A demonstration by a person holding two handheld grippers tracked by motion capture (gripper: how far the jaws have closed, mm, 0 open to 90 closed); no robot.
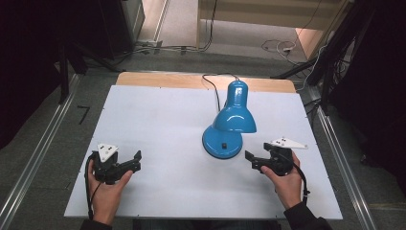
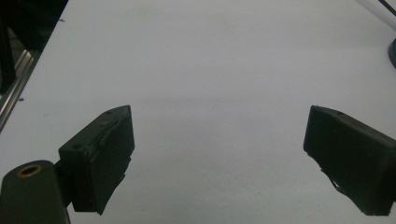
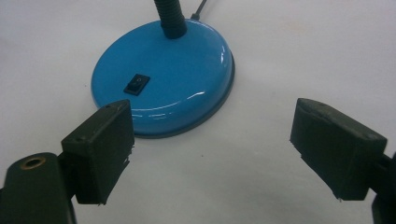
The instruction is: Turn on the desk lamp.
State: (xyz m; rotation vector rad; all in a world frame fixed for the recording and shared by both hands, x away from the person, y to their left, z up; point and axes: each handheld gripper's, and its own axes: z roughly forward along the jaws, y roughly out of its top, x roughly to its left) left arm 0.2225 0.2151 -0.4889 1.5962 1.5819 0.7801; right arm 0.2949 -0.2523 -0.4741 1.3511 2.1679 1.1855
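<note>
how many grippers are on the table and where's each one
2. The left gripper is held low over the near left of the white table, its jaws open. The right gripper is near right, just beside the blue lamp base, also open.

This looks like a lab or recording studio set up for capture work. A white board tops the bench (image 1: pixel 158 120), framed by metal rails (image 1: pixel 36 158) along both sides of the frame. Black drapes (image 1: pixel 28 57) hang at upper left and right. Loose cables (image 1: pixel 277 47) trail over grey carpet at top, near what may be a wooden partition (image 1: pixel 268 12).
</note>
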